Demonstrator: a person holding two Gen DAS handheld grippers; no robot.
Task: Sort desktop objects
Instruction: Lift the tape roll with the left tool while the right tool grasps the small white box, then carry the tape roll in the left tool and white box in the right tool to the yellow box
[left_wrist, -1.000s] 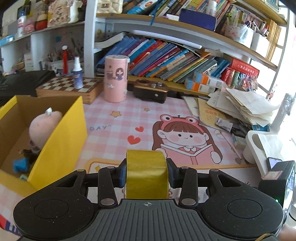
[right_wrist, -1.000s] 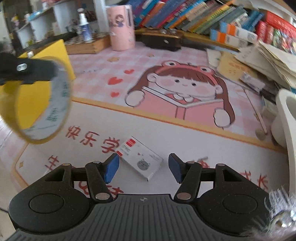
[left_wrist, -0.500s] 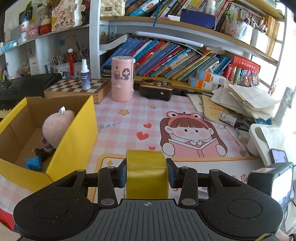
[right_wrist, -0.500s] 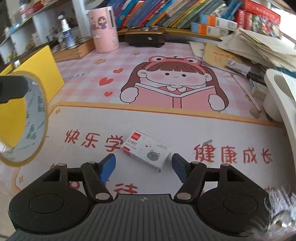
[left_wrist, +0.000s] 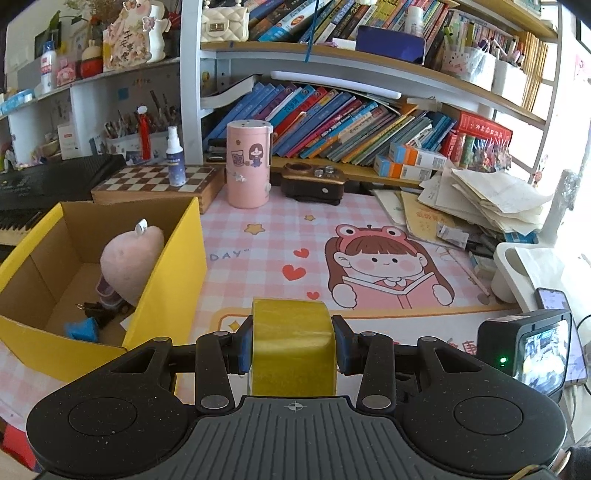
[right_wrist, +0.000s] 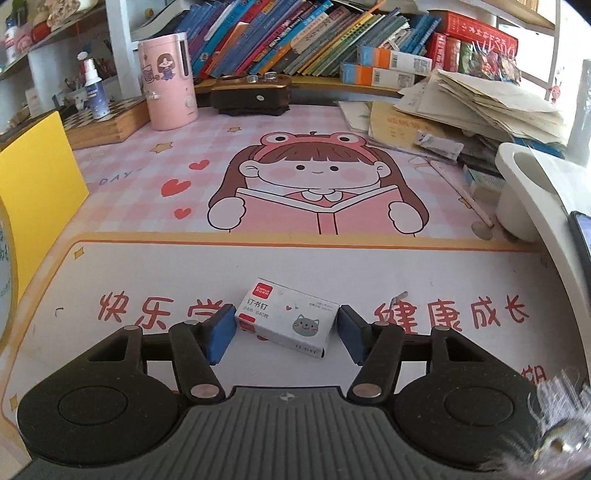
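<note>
your left gripper is clamped on the stiff, light roll of yellow tape, and only its view looks inside the yellow box at ten o'clock. your right gripper is closing around the small staple box lying on the surface; it's light and rigid, so take its short ends.

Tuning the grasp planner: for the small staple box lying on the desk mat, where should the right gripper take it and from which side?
Grip the staple box across its two short ends, coming down from above and slightly behind. It lies flat on the desk mat, long axis roughly across the right gripper, whose jaws already straddle it and are closing, blue pads not yet touching the ends. The box sits slightly skewed, so a small wrist roll would square the pads.
</note>
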